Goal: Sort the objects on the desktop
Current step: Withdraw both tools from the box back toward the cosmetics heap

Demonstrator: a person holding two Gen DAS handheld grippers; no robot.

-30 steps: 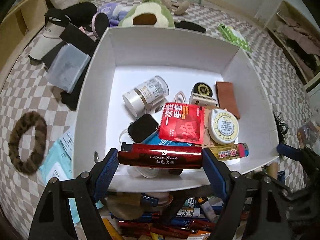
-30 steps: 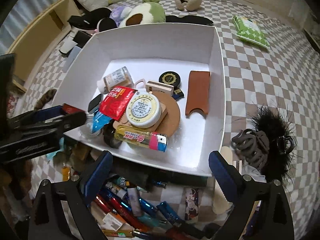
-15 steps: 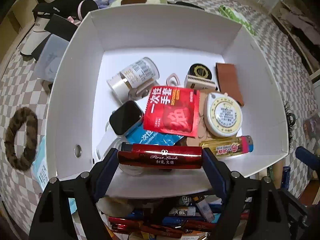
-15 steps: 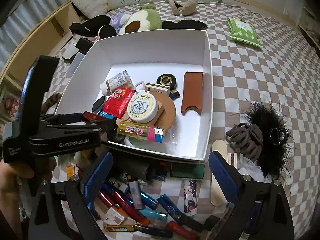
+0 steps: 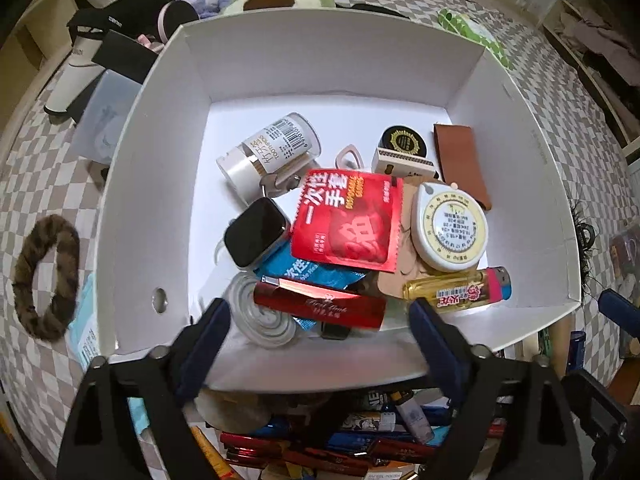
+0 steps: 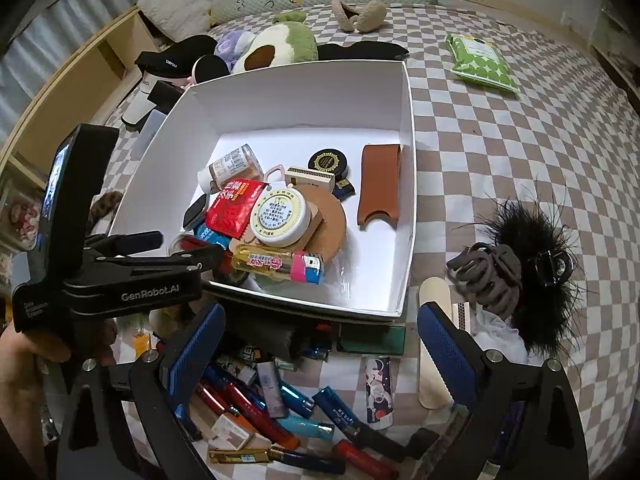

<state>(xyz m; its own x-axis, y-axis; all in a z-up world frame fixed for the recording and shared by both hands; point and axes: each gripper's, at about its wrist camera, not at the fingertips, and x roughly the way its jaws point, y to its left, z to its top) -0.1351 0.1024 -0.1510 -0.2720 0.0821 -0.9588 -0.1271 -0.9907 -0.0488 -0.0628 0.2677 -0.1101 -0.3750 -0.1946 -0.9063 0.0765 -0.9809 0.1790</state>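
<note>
A white box (image 5: pixel 160 184) holds a red lighter (image 5: pixel 320 309), a red packet (image 5: pixel 346 220), a round tape measure (image 5: pixel 450 232), a yellow lighter (image 5: pixel 456 290), a smartwatch (image 5: pixel 256 232) and a pill bottle (image 5: pixel 268 154). My left gripper (image 5: pixel 316 336) is open over the box's near edge; the red lighter lies free in the box, beyond the fingertips. In the right wrist view the box (image 6: pixel 406 184) is ahead and the left gripper (image 6: pixel 188 250) reaches in from the left. My right gripper (image 6: pixel 320 344) is open and empty above a pile of lighters (image 6: pixel 280 412).
A black furry hair clip (image 6: pixel 516 276) and a grey claw clip (image 6: pixel 486 280) lie right of the box. A brown scrunchie (image 5: pixel 46 276) lies left. Plush toys (image 6: pixel 276 46), a black cap (image 6: pixel 176 58) and a green wipes pack (image 6: pixel 482 62) sit behind on the checkered cloth.
My left gripper moved forward over the box, opened, and let the red lighter drop in among the other items. My right gripper pulled back and stayed open.
</note>
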